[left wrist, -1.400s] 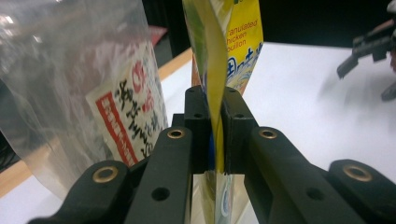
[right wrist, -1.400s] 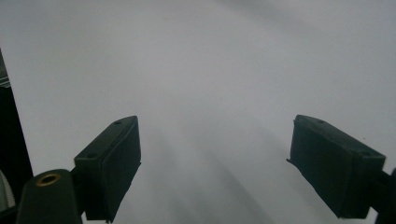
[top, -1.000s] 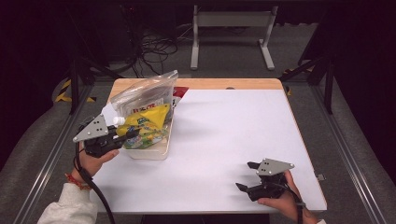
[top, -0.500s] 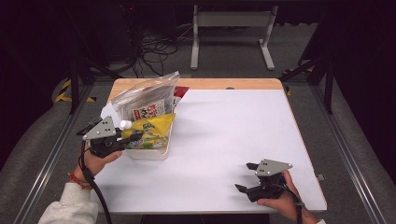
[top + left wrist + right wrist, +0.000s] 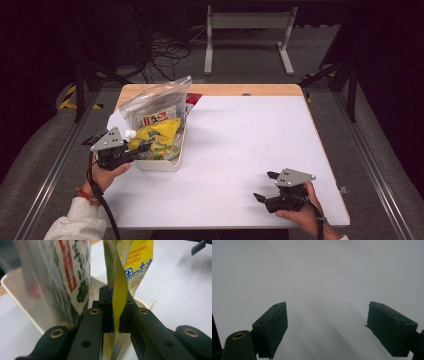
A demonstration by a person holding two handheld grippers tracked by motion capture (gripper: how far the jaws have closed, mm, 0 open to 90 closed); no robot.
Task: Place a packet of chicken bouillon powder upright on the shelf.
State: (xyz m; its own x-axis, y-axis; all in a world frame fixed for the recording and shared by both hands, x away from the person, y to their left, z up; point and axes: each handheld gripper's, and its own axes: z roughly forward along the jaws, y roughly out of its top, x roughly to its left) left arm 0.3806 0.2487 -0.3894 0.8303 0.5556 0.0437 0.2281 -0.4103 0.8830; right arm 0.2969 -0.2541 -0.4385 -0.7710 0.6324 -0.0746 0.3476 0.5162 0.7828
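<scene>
Plastic dominates the left side of the table: a glossy yellow foil-like pouch [image 5: 156, 134] printed with blue characters and the words "Granulated Chicken Bouillon" lies across a shallow cream-coloured rectangular plastic tray [image 5: 170, 162], its thin crimped edge folded into a sharp vertical ridge where it is seen in the left gripper view [image 5: 119, 287]. Behind it in the same tray stands a crinkled clear plastic zip bag [image 5: 155, 102] holding a packet with a red-and-white label and dark printing; in the left gripper view that bag [image 5: 62, 275] rises just beside the pouch, its film creased and shiny. The tray [image 5: 17, 300] has smooth, slightly rounded walls and sits near the left edge of the matte white rectangular table top [image 5: 250, 150], which has a pale wooden strip along its far edge. The left gripper [image 5: 134, 148], black with a grey three-cornered plate on top, is clamped tight on the pouch's edge, its jaws [image 5: 117, 322] pressed together on the yellow film over the tray's near corner; the hand grips it from below with the forearm in a white sleeve coming up from the bottom left. The right gripper [image 5: 266, 186] rests low near the table's front right, well apart from the tray, pointing left, its jaws spread wide over bare table [image 5: 324, 277] with nothing between them.
</scene>
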